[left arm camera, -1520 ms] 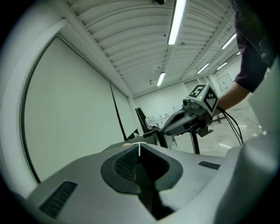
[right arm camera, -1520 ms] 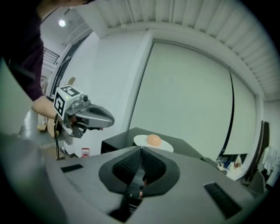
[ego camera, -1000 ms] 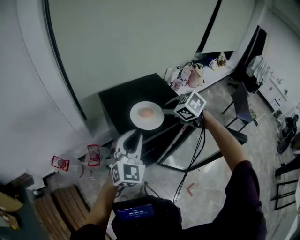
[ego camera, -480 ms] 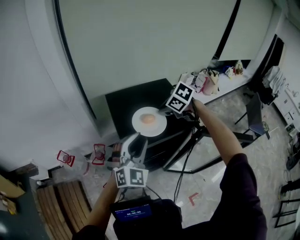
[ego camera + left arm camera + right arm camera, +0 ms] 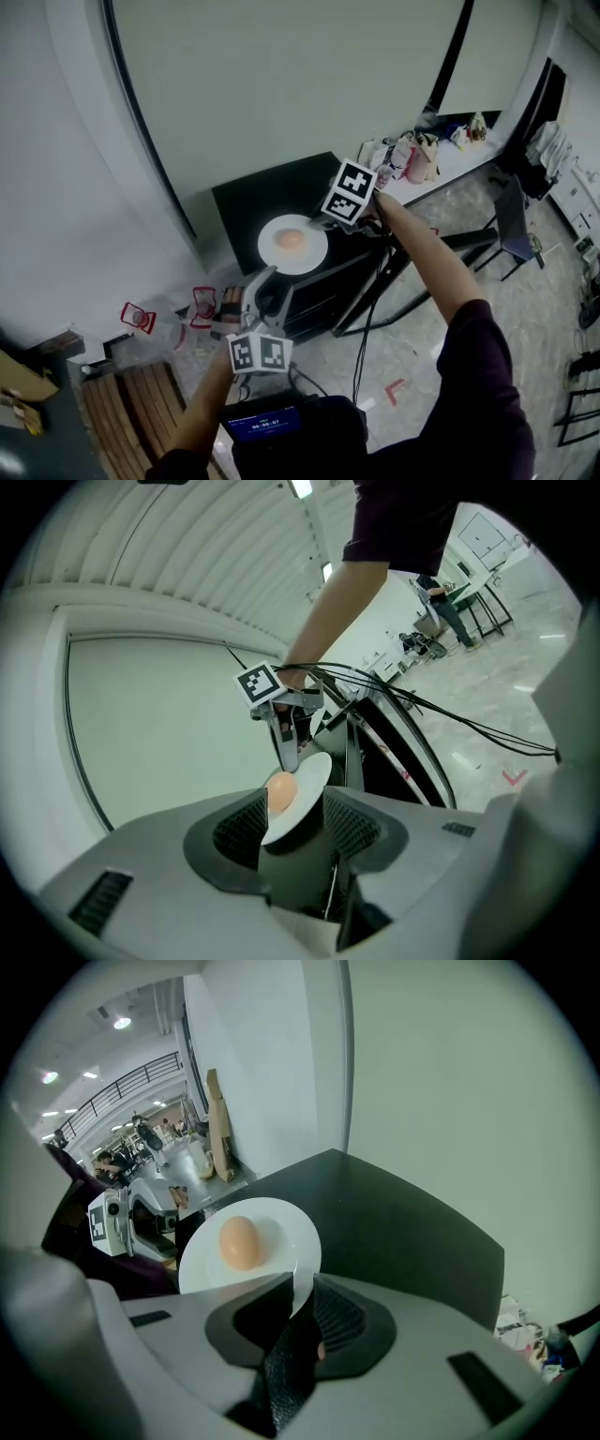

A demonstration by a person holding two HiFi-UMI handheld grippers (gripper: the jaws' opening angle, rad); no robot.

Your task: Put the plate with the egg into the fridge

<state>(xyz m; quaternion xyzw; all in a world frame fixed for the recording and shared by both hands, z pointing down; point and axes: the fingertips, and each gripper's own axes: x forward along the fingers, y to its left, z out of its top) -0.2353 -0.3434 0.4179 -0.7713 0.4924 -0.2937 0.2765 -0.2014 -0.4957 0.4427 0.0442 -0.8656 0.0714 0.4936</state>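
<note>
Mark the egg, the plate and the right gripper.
egg [image 5: 291, 240]: head view, middle of the shell.
plate [image 5: 307, 257]: head view, bare white surface beside the egg.
right gripper [image 5: 302, 1279]: right gripper view, between its jaw tips, shut on the plate's rim.

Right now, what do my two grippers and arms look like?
Both the left gripper and right gripper are light grey with dark ribbed pads, each carrying a white cube of black square markers. Black cables trail from the right one. The right sleeve is dark.
</note>
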